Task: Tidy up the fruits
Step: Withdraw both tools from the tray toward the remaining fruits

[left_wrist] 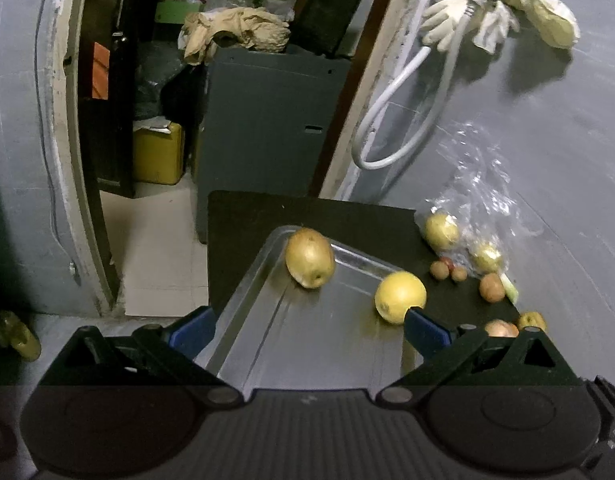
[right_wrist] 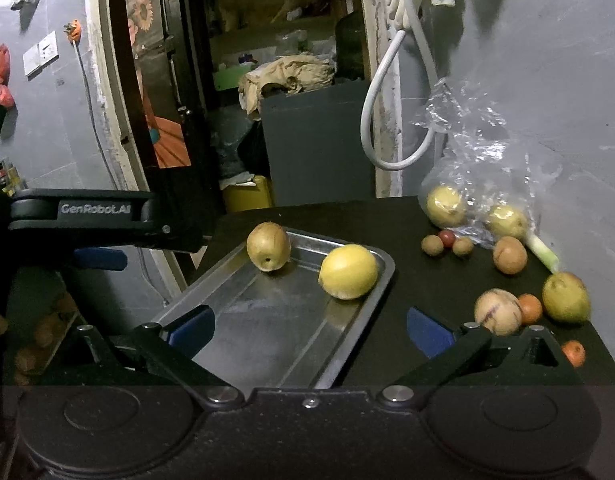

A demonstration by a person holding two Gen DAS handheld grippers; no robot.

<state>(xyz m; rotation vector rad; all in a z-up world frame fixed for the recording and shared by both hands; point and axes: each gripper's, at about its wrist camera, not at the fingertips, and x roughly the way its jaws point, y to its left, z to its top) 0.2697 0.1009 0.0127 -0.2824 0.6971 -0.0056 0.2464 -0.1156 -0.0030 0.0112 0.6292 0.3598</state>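
Observation:
A steel tray (left_wrist: 307, 344) (right_wrist: 267, 320) lies on the black table and holds a brownish pear (left_wrist: 310, 257) (right_wrist: 268, 246) and a yellow lemon (left_wrist: 399, 297) (right_wrist: 348, 271). My left gripper (left_wrist: 307, 332) hovers open over the tray, its right pad beside the lemon. My right gripper (right_wrist: 309, 330) is open above the tray's near right corner, holding nothing. The left gripper (right_wrist: 99, 258) also shows at the left of the right wrist view. Loose fruits lie right of the tray: a striped melon (right_wrist: 498, 312), a green pear (right_wrist: 565, 297), a brown fruit (right_wrist: 509, 255), small oranges (right_wrist: 530, 308).
A clear plastic bag (right_wrist: 475, 160) with two yellow pears (right_wrist: 446, 206) leans against the grey wall at the back right. Small round fruits (right_wrist: 432, 245) sit beside it. A white hose (right_wrist: 387, 120) hangs on the wall. The table's left edge drops to the floor.

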